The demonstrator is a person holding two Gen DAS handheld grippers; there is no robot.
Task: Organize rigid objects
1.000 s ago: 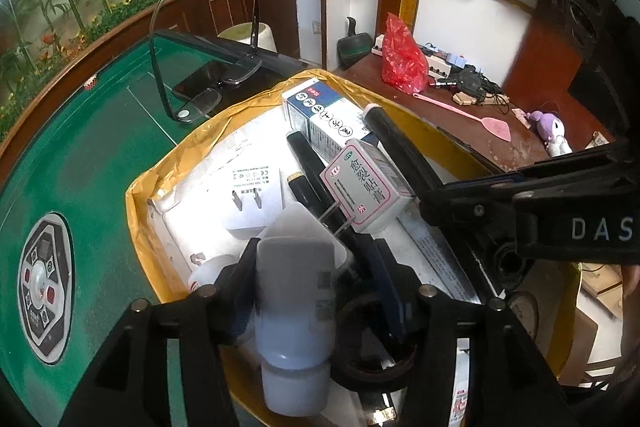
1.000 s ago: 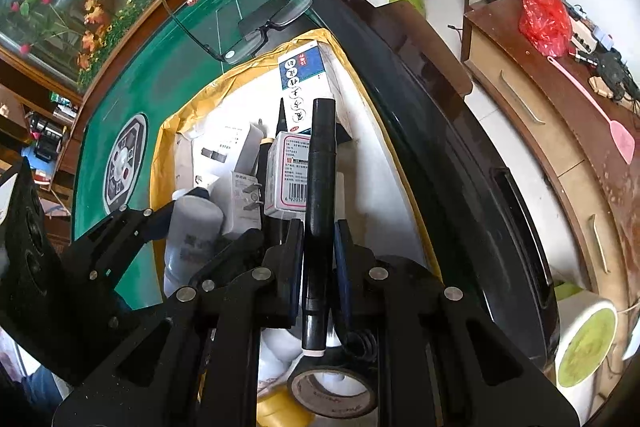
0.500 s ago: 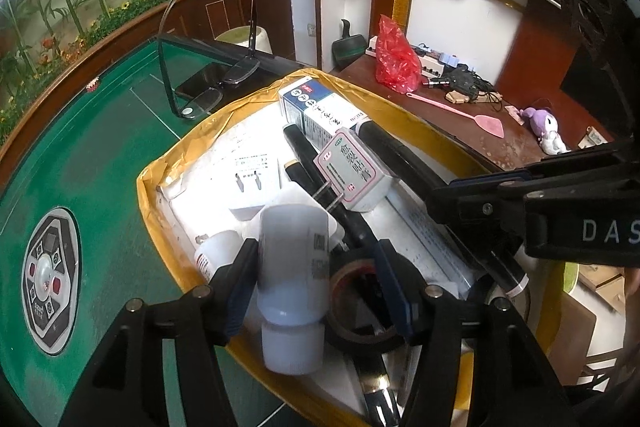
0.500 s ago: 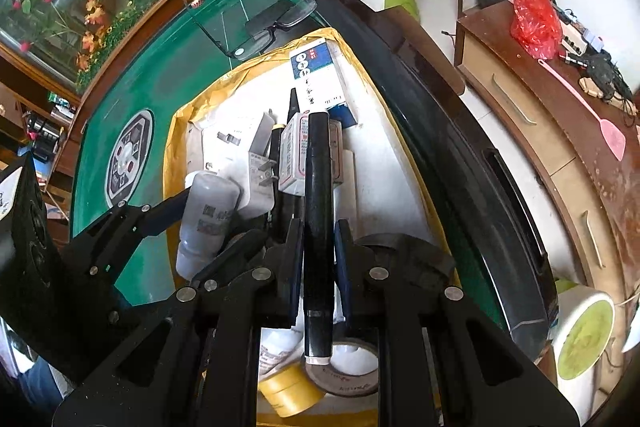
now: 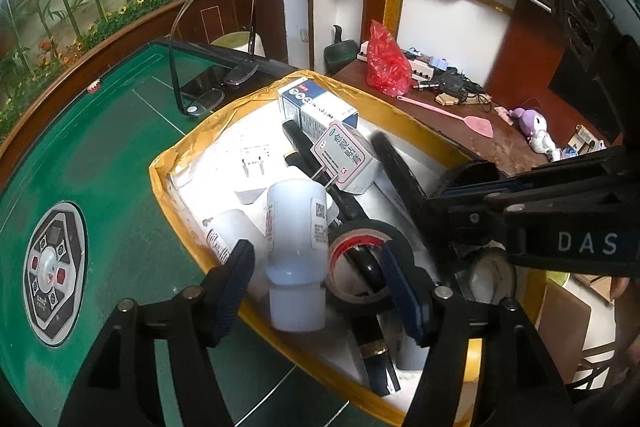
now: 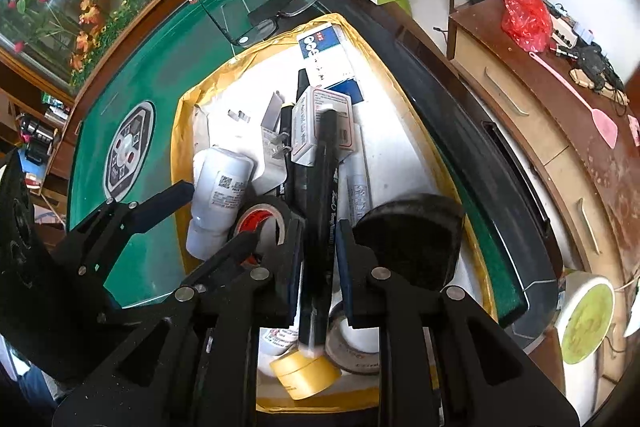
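A yellow-rimmed box (image 5: 168, 167) with a white lining sits on the green table (image 5: 80, 163), packed with rigid items. A white bottle (image 5: 294, 239) lies in it, cap toward me over the near rim. My left gripper (image 5: 318, 291) straddles the bottle and a black tape roll (image 5: 360, 259). Its jaws are opening and the pads stand clear of the bottle. My right gripper (image 6: 318, 239) is shut on a black marker (image 6: 322, 187), held lengthwise above the box (image 6: 404, 115). The white bottle (image 6: 220, 187) and my left gripper (image 6: 216, 223) also show in the right wrist view.
Two medicine cartons (image 5: 316, 107) (image 5: 344, 159), a white plug (image 5: 252, 167), a black pen (image 5: 352, 211) and more tape rolls (image 6: 304, 371) fill the box. Spectacles (image 5: 204, 103) rest beyond it. A dark table edge (image 6: 460, 131) and a wooden cabinet (image 6: 560, 155) lie to the right.
The left jaws have widened and let go of the white bottle, which now rests in the box. Both grippers have drawn back a little. The right still holds the marker.
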